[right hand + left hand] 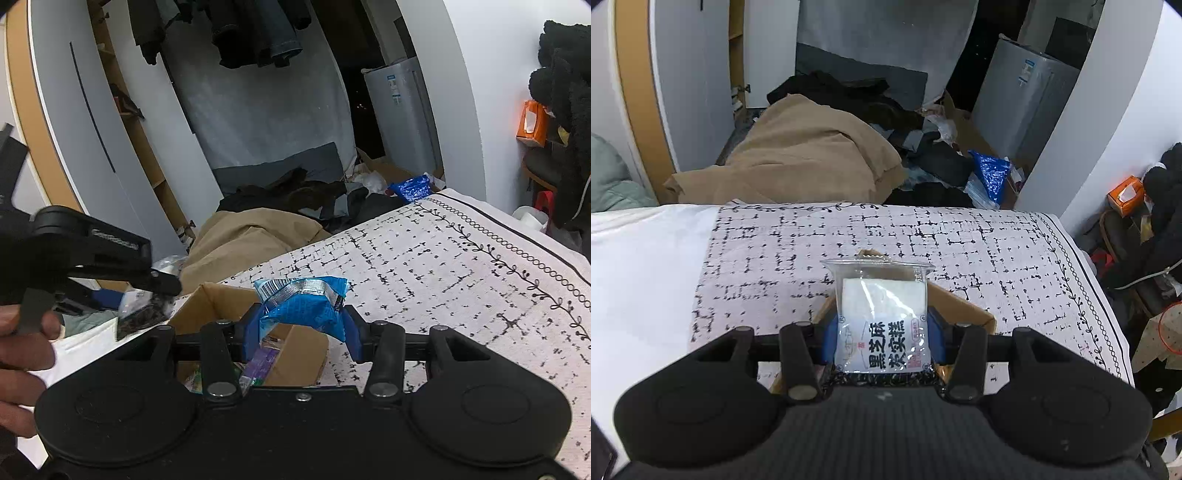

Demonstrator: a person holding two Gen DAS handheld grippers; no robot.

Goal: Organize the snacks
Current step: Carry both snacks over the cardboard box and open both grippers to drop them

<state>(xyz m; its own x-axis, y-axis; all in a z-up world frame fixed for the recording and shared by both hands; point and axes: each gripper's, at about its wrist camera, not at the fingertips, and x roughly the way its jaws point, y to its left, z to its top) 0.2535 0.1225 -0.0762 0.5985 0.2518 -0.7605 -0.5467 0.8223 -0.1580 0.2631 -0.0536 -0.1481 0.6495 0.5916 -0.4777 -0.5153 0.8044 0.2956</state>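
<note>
My left gripper [882,332] is shut on a clear snack packet [882,314] with a white cake and black Chinese print, held above an open cardboard box [964,306]. My right gripper [301,328] is shut on a crumpled blue snack packet [303,301], over the same box [207,299]. The box holds several snack packs, one purple [264,360]. In the right wrist view the left gripper [144,299] shows at the left, held by a hand, with its packet [142,314] in its jaws.
The box sits on a table under a white cloth with black grid marks [997,243]. A plain white sheet [639,258] covers the left. Behind the table lie a tan blanket [805,155], dark clothes and a blue bag [991,173].
</note>
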